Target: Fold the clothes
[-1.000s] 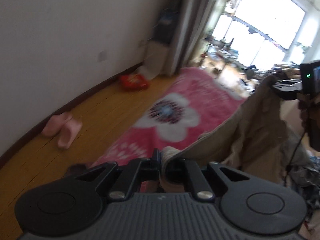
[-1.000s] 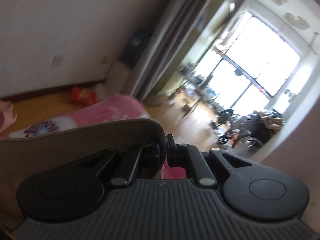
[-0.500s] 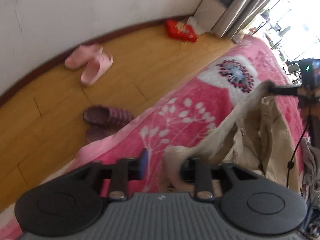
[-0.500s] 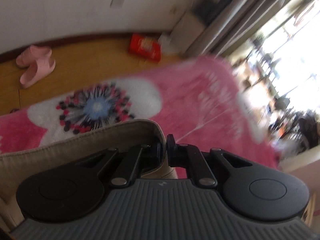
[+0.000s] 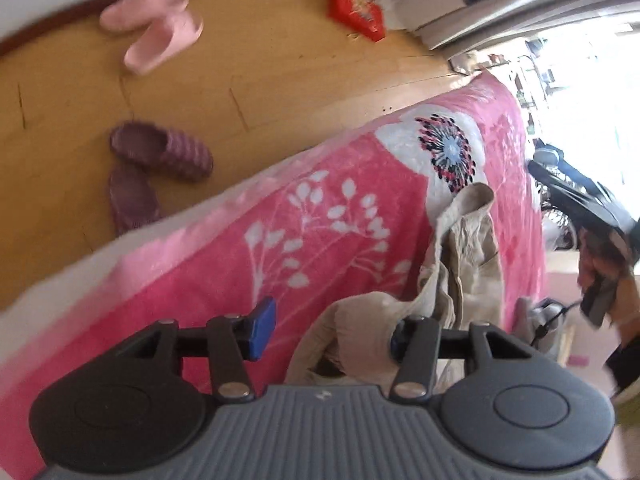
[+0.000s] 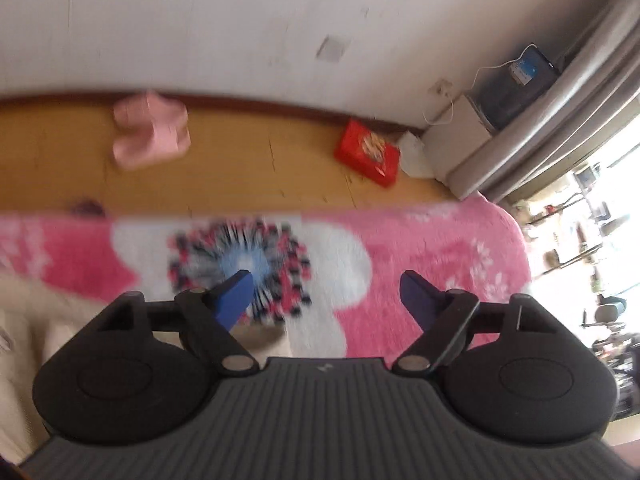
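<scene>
A beige garment (image 5: 468,256) lies crumpled on the pink flowered blanket (image 5: 320,216). My left gripper (image 5: 328,332) points down at its near end. Its jaws are opening. A fold of the cloth (image 5: 352,316) sits between them and leans on the right finger, but the blue pads (image 5: 262,328) do not press it. My right gripper (image 6: 326,298) hangs over the blanket's big flower (image 6: 240,260), jaws opening wide with nothing between them. The beige garment (image 6: 24,332) lies at its lower left, one corner tucked below the left finger.
The bed's edge drops to a wooden floor (image 5: 260,60). On it are pink slippers (image 5: 156,36), purple slippers (image 5: 160,152) and a red box (image 5: 356,12). A white cabinet (image 6: 456,140) and grey curtain (image 6: 560,104) stand in the corner. A person's hand (image 5: 624,300) shows blurred at the right.
Both grippers were shut on the garment's edge and held it up. Both have tipped down toward the bed and opened, and the garment has dropped onto the blanket.
</scene>
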